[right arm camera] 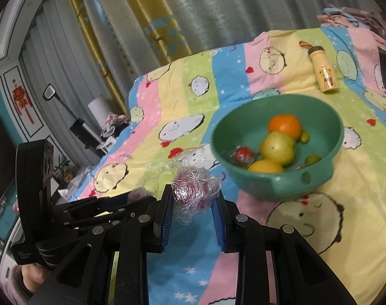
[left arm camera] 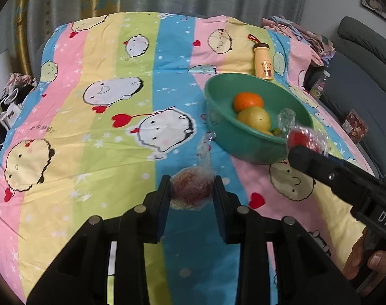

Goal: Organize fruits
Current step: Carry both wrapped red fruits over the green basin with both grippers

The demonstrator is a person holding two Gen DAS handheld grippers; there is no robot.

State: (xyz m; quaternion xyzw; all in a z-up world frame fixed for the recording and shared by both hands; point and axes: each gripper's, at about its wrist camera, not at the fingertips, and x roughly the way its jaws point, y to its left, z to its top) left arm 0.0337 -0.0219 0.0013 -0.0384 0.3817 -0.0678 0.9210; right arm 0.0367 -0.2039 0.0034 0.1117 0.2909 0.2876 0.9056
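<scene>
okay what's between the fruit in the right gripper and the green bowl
Only bare striped bedsheet; the right wrist view shows nothing lying between the wrapped fruit in the right gripper and the green bowl.

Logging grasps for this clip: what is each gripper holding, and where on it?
Left gripper clamps a plastic-wrapped reddish fruit across its sides. Right gripper likewise holds a wrapped red fruit by its sides.

Striped pink, yellow, green and blue bedsheet [left arm camera: 132, 127] printed with white cartoon faces and red hearts; teal-green plastic bowl [right arm camera: 320, 175] holding an orange citrus fruit [right arm camera: 285, 125] and yellow-green fruit [right arm camera: 278, 147]; cream-yellow bottle [left arm camera: 263, 62] with brown cap.
</scene>
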